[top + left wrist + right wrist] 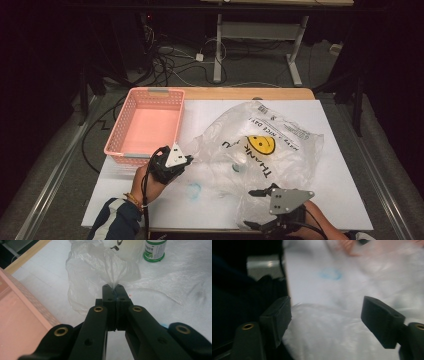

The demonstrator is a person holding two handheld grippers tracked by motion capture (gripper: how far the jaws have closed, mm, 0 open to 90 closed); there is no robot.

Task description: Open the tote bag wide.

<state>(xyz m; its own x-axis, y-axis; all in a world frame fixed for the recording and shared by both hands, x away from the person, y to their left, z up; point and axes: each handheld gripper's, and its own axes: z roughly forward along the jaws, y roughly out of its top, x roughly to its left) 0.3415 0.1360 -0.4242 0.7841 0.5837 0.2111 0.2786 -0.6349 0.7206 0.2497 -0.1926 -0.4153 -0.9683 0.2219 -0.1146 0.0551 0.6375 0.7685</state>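
Gripping: left gripper, jaws pressed together on a pinched fold of the plastic bag; the film fans out above the jaw tips.
Left gripper place: about 8 o'clock of the bag in the high view, just off the near right corner of the pink basket.
Right gripper: jaws spread wide, nothing pressed between them; the bag's film lies under and between them, blurred.
Right gripper place: about 5 o'clock of the bag, at the near edge of the worktop.
Bag: clear, crumpled, printed with a yellow smiley face and black lettering; it lies across the middle and right of the white worktop.
Bottle: white with a green label, upright at 1 o'clock of the left jaws, seen through the bag's film.
Basket: pink, perforated walls, at 10 o'clock of the bag, on the worktop's far left.
Blue mark: a faint ring on the worktop between the two grippers.
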